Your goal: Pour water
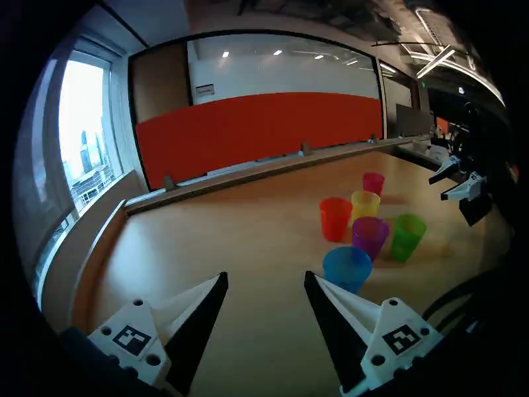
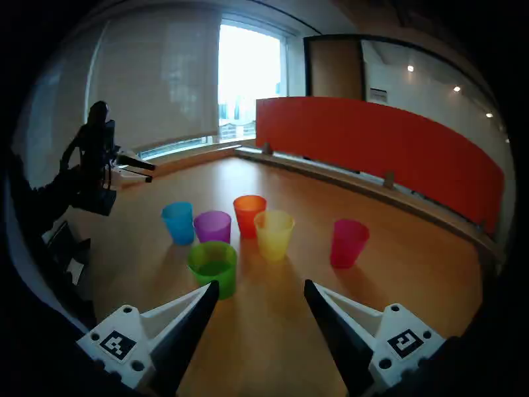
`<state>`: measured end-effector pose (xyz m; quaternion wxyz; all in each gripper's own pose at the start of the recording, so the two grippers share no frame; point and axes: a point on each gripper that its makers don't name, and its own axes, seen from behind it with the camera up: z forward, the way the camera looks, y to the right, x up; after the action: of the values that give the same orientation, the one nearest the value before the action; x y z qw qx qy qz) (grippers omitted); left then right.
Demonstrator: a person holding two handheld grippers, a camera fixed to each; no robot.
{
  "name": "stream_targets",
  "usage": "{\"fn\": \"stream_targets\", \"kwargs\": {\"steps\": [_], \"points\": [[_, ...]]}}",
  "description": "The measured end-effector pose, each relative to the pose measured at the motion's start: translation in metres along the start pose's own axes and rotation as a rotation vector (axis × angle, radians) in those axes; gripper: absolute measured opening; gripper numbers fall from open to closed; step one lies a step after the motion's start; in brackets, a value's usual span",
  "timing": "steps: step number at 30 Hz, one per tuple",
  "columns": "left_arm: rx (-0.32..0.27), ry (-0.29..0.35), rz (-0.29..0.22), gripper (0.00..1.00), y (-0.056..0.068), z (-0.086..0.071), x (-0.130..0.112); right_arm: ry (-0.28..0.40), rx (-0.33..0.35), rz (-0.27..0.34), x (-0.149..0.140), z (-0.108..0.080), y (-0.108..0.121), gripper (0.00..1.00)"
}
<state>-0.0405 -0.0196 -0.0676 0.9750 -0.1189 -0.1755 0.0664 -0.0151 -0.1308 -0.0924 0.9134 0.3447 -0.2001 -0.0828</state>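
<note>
Left gripper view: your left gripper (image 1: 266,276) sits at the bottom centre of the frame, jaws spread wide and holding nothing, with bare wooden table (image 1: 225,231) between the fingers. Six plastic cups stand upright in a cluster right of centre. The blue cup (image 1: 347,268) is lowest, just above the tip of the finger on the right side of the frame. Above it come the purple cup (image 1: 369,237) and the green cup (image 1: 407,236). Farther up are the orange cup (image 1: 335,218), the yellow cup (image 1: 365,204) and the pink cup (image 1: 373,182). You cannot tell from here whether any cup holds water. At the right edge your right gripper (image 1: 463,186) hangs above the table, fingers apart. A red partition (image 1: 258,132) crosses the upper middle, and a window (image 1: 82,145) fills the left edge.

Right gripper view: your right gripper (image 2: 261,286) is at the bottom centre, jaws wide and holding nothing. The green cup (image 2: 213,266) stands just above the tip of the finger on the left side of the frame. Behind it, from left to right, are the blue (image 2: 178,221), purple (image 2: 212,226), orange (image 2: 249,214) and yellow (image 2: 274,233) cups. The pink cup (image 2: 348,241) stands apart, right of centre. The left gripper (image 2: 129,167) shows at the left edge, above the table.
</note>
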Motion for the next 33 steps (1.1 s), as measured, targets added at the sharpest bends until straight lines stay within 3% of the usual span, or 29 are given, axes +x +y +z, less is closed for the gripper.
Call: {"fn": "stream_targets", "kwargs": {"steps": [6,11,17,33], "points": [[0.03,0.051,-0.025,0.85,-0.002,0.0,0.012,0.047,-0.085,0.015,0.011,-0.004,0.015,0.99],[0.055,0.092,-0.035,0.85,-0.003,0.002,0.023,0.105,-0.166,0.028,0.039,-0.009,0.031,0.99],[0.094,0.143,-0.038,0.85,-0.006,0.002,0.038,0.172,-0.214,0.039,0.064,-0.014,0.042,0.99],[0.149,0.275,-0.084,0.85,-0.003,-0.002,0.074,0.34,-0.429,0.077,0.093,-0.035,0.089,0.99]]}}
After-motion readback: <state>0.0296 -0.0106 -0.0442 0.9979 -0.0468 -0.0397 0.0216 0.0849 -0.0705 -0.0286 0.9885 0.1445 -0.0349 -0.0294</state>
